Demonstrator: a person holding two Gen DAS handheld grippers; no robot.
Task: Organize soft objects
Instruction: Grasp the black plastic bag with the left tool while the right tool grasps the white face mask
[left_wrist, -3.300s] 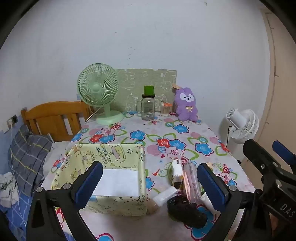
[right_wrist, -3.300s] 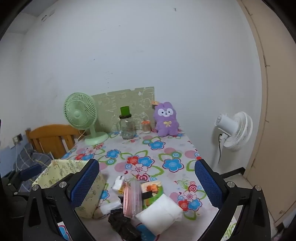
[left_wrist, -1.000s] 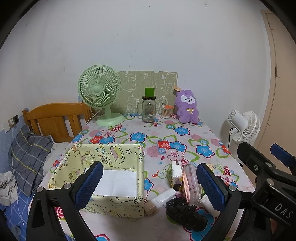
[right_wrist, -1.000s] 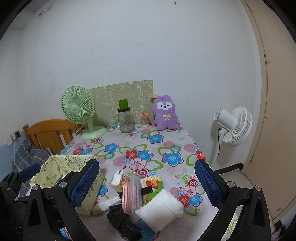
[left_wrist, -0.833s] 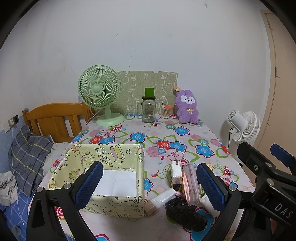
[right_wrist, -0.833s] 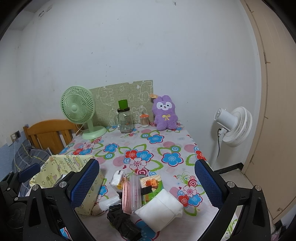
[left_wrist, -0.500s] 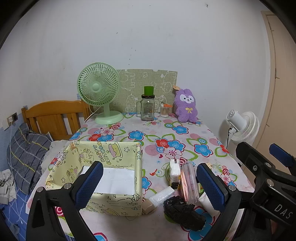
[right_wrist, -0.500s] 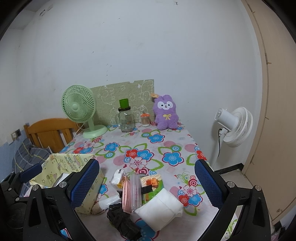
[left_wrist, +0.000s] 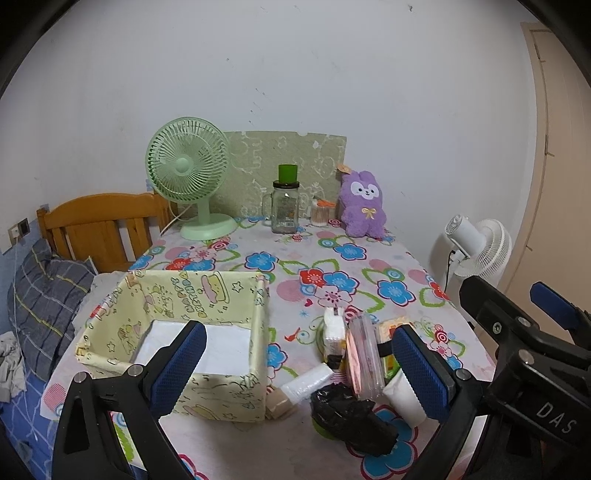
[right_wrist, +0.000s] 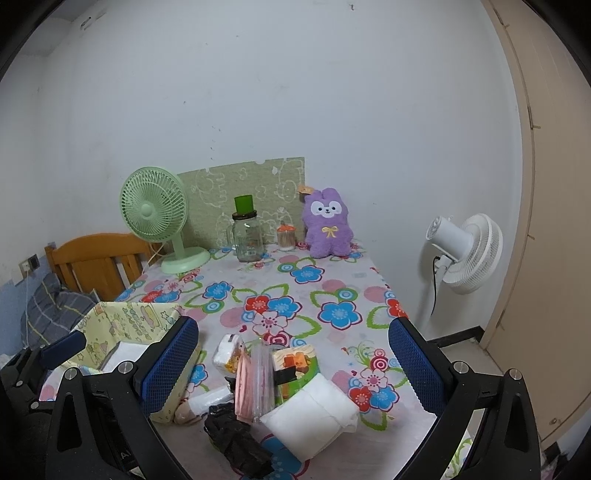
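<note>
Both grippers hang above the near edge of the table with their blue-padded jaws spread wide and nothing between them. From the left gripper (left_wrist: 293, 363), the yellow fabric box (left_wrist: 177, 295) sits just below its left finger, open side up, with a white sheet lying flat on its floor. Just right of the box lies the cluster of soft things: a crumpled black bag (left_wrist: 351, 417) nearest, a small white roll (left_wrist: 304, 382) touching the box's corner, an upright pink clear pouch (left_wrist: 364, 354), and a tissue pack (left_wrist: 334, 330) behind.

From the right gripper (right_wrist: 293, 365), the same cluster lies straight ahead and below, with a white padded packet (right_wrist: 310, 415) closest, its long axis slanting toward the right finger. The right gripper looks better placed for that packet; the box lies to its left, so a carry would likely run leftward across the pile.
</note>
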